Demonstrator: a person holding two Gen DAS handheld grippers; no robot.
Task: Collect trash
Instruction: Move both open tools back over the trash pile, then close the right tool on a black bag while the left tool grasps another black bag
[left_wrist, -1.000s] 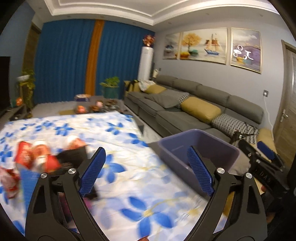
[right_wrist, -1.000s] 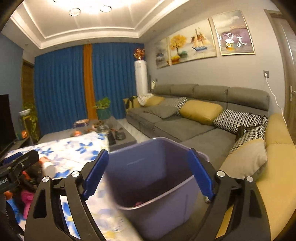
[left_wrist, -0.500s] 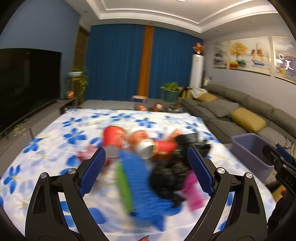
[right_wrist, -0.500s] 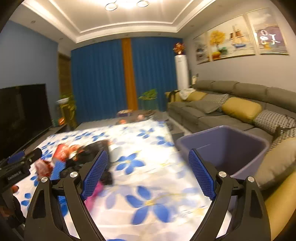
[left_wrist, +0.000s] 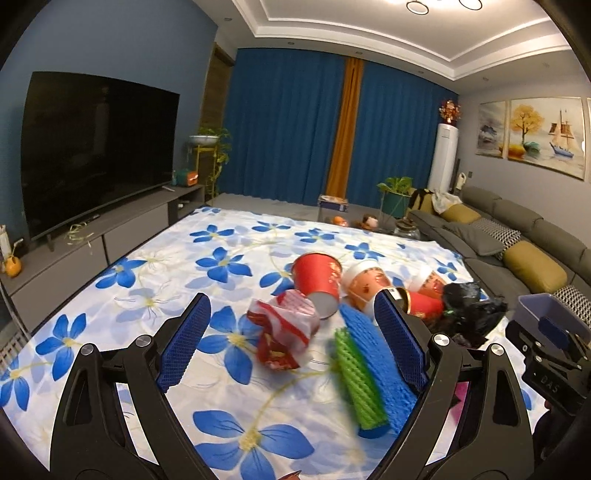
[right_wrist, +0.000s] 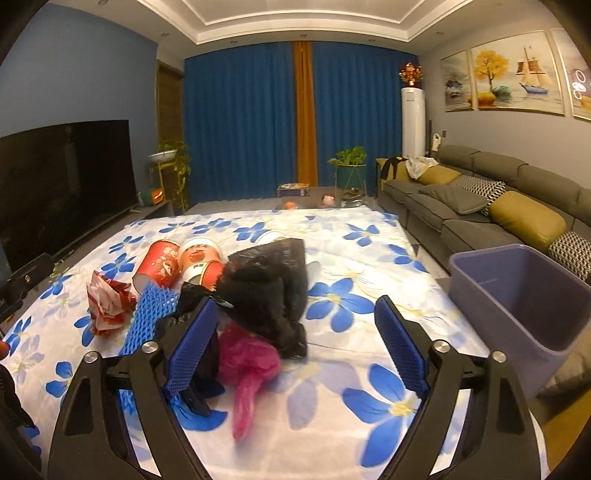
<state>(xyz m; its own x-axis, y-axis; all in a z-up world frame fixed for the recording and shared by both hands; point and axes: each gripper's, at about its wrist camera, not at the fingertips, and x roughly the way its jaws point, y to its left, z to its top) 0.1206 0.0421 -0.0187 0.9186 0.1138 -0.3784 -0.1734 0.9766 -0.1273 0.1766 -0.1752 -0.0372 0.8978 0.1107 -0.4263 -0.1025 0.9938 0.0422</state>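
A pile of trash lies on the flowered tablecloth (left_wrist: 221, 266). It holds a red paper cup (left_wrist: 317, 280), a crumpled red-and-white wrapper (left_wrist: 282, 332), a green foam net (left_wrist: 358, 380), a blue foam net (left_wrist: 373, 343) and a black plastic bag (left_wrist: 469, 310). My left gripper (left_wrist: 291, 297) is open, pointing at the wrapper and cups just ahead. My right gripper (right_wrist: 295, 302) stands wide with its jaws closing. The black bag (right_wrist: 269, 291) and a pink bag (right_wrist: 247, 365) lie between its fingers, untouched by the pads. The purple bin (right_wrist: 517, 295) stands to its right.
A grey sofa (right_wrist: 480, 206) with yellow cushions runs along the right wall behind the bin. A large TV (left_wrist: 96, 147) on a low stand fills the left side. Blue curtains (right_wrist: 251, 122) and potted plants are at the far end. The cloth beyond the pile is bare.
Both views have swung left, away from the purple bin and sofa and onto the trash pile. Both grippers have come closer to the pile, with nothing between their pads throughout.
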